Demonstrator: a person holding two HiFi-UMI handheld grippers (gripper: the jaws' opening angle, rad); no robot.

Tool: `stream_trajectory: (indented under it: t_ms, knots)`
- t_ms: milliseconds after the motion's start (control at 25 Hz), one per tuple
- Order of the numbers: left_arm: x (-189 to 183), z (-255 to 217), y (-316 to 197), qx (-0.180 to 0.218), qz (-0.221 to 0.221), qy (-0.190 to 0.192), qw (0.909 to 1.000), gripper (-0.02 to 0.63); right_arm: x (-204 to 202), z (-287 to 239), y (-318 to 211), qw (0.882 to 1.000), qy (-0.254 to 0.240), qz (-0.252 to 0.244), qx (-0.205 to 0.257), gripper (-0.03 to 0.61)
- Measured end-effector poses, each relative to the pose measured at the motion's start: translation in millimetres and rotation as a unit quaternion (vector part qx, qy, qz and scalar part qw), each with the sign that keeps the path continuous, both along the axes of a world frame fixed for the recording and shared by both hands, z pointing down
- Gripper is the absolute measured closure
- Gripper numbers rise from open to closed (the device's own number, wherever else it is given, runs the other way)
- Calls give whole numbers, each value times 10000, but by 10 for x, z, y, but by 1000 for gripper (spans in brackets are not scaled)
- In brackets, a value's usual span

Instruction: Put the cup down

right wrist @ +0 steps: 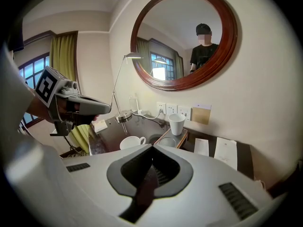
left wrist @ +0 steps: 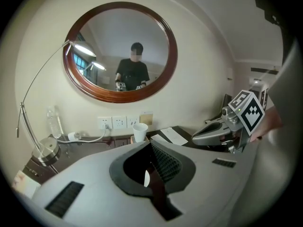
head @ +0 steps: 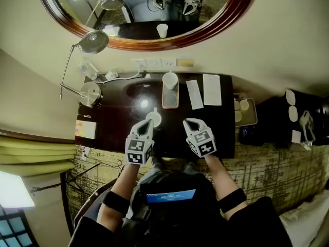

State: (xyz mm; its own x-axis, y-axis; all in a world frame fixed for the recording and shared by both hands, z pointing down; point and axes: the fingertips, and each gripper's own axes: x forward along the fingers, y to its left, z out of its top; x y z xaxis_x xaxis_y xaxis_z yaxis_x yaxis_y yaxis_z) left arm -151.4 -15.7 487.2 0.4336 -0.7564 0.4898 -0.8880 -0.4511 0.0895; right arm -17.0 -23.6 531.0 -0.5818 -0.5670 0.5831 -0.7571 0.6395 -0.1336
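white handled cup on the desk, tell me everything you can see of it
The white handled cup looks like glazed ceramic, with a loop handle on the side toward the tray. It stands upright, mouth up, on the dark glossy desk, beside the tray. The shut left gripper has its tip right by it; whether they touch is unclear.

Cup (head: 154, 119): white, one side handle, upright. Stands on dark table (head: 115, 125), towards its front edge, near the corner of the orange-rimmed tray (head: 170, 107).

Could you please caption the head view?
Left gripper and right gripper, both shut, above a dark wooden desk bearing a white handled cup.
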Motion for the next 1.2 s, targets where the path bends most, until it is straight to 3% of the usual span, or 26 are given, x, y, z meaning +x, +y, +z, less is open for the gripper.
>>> stream_trajectory:
  t_ms: [560,680,800,880,960,1000,1120,1200]
  knots:
    - [44,208,117,-374,-124,-31,9992,610,-9,105,152,9996,-74,-158,-228,577]
    - [72,253,107,-463,-80,-34,9989,586,-18,136,145,9995,-43,-239,-217,577]
    - [108,350,95,-688,8,-119,9976,497,-79,92,144,9991,-43,-361,-210,577]
    - [123,476,85,-968,114,-367,9946,427,-127,60,148,9988,-66,-434,-223,577]
    - [128,629,64,-1275,236,-723,9889,360,-148,93,161,9984,-56,-488,-279,577]
    - [127,708,47,-1420,288,-886,9855,289,-152,120,164,9982,-42,-510,-298,577]
    - [114,975,-27,-1795,408,-1272,9746,156,-142,257,195,9977,2,-552,-396,577]
    - [108,1166,-107,-1984,488,-1471,9678,113,-144,311,212,9974,-12,-533,-495,577]
